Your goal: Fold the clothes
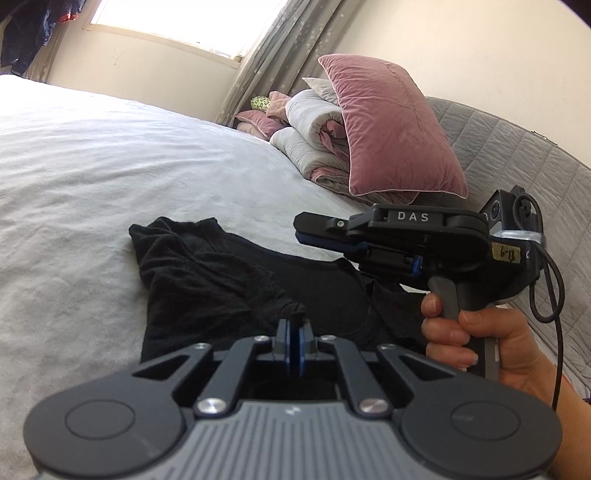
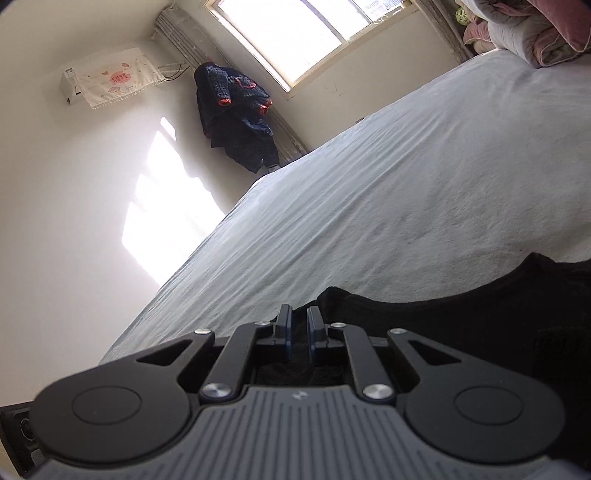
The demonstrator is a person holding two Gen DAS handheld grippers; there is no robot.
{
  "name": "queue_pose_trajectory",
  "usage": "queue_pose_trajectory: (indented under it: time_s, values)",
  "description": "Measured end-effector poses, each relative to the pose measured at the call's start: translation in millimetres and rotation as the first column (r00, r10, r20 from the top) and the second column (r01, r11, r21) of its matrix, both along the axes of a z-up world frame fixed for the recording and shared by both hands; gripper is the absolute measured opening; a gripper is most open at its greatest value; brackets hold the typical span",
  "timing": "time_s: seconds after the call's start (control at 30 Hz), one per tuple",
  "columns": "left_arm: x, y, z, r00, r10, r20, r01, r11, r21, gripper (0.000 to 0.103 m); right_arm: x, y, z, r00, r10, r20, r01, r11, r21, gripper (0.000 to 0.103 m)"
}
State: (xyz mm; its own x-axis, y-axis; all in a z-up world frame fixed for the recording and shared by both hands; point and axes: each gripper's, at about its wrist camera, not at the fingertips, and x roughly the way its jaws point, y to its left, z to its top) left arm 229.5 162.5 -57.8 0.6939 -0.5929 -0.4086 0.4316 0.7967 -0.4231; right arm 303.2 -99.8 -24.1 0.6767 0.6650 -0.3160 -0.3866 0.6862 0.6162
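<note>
A bedroom with cream walls and a bright window (image 1: 170, 22) holds a wide bed (image 1: 92, 155) under a pale grey cover. At the bed's far end a pink pillow (image 1: 391, 125) leans on a folded quilt (image 1: 314, 144). A dark jacket (image 2: 236, 118) hangs in the corner by the window, near a cloth-draped air conditioner (image 2: 110, 79).

A black garment (image 1: 221, 273) lies crumpled on the cover, close in front of both tools. The left gripper (image 1: 295, 325) has its jaws pressed together on a small bunch of the black fabric. The right gripper (image 2: 299, 328), held in the person's right hand (image 1: 480, 343), sits at the garment's edge; its jaws stand a narrow gap apart, and I cannot tell whether cloth lies between them.
</note>
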Motion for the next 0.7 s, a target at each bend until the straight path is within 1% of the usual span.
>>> queue_pose_trajectory:
  time_s: [0.07,0.13,0.2,0.23,0.27,0.3,0.37,0.43,0.47,0.5,0.53,0.57,0.6,0.67,0.7]
  values:
    - [-1.8,2.9,2.2,1.0,-0.004,0.01,0.004,1.0,-0.017,0.005,-3.3,-0.5,-3.6,1.0,-0.014,0.005,0.014,0.999,-0.034,0.012]
    - [-3.7,8.8,4.4,1.0,0.002,0.02,-0.002,0.999,-0.037,0.01,1.5,4.6,-10.1,1.0,-0.004,-0.022,0.002,0.998,-0.066,0.013]
    - [-4.6,15.4,5.5,1.0,0.014,0.02,-0.013,0.998,-0.063,0.017,8.8,10.2,-15.6,0.998,0.013,-0.066,-0.019,0.996,-0.087,0.026]
    - [-4.6,18.3,5.6,1.0,0.014,0.016,-0.013,0.997,-0.075,0.018,10.3,9.5,-16.6,0.997,0.021,-0.077,-0.029,0.995,-0.1,0.036]
    - [-5.2,21.0,5.7,1.0,0.004,0.013,-0.002,0.996,-0.087,0.022,10.4,13.5,-15.7,0.998,0.026,-0.06,-0.033,0.992,-0.124,0.056]
    - [-6.2,22.7,6.3,1.0,-0.008,0.015,0.009,0.996,-0.094,0.026,10.3,17.6,-14.7,0.999,0.031,-0.043,-0.037,0.988,-0.148,0.061]
    - [-7.6,24.0,7.8,1.0,-0.013,0.027,0.015,0.996,-0.093,0.029,11.5,31.3,-13.6,0.999,0.044,-0.007,-0.044,0.969,-0.242,0.061]
    - [-7.8,19.7,7.2,0.999,-0.001,0.032,0.003,0.998,-0.065,0.03,13.2,45.5,-15.3,0.999,0.045,0.011,-0.038,0.935,-0.352,0.053]
    - [-7.6,13.8,5.8,0.999,-0.013,0.033,0.014,0.999,-0.033,0.03,13.9,53.1,-18.2,0.998,0.054,0.019,-0.042,0.912,-0.407,0.04]
    - [-7.4,7.9,4.4,0.999,-0.025,0.033,0.025,1.0,-0.001,0.031,13.9,58.1,-21.0,0.998,0.062,0.031,-0.042,0.899,-0.436,0.029]
    - [-7.2,2.0,3.1,0.999,-0.037,0.032,0.036,0.999,0.031,0.032,14.0,63.1,-23.8,0.997,0.069,0.042,-0.042,0.885,-0.464,0.026]
    - [-8.4,-4.9,2.5,0.998,-0.05,0.039,0.048,0.996,0.07,0.034,14.1,68.0,-26.6,0.996,0.077,0.054,-0.041,0.87,-0.491,0.017]
    - [-10.7,-12.6,2.6,0.996,-0.066,0.052,0.06,0.992,0.115,0.041,14.4,68.6,-26.0,0.995,0.082,0.058,-0.044,0.871,-0.49,0.01]
    - [-14.4,-26.7,2.4,0.993,-0.091,0.071,0.076,0.977,0.199,0.046,14.6,68.4,-25.2,0.995,0.083,0.063,-0.043,0.875,-0.481,0.008]
    - [-15.2,-32.1,1.9,0.993,-0.095,0.073,0.075,0.969,0.235,0.046,13.8,67.6,-24.8,0.995,0.081,0.065,-0.04,0.877,-0.479,0.007]
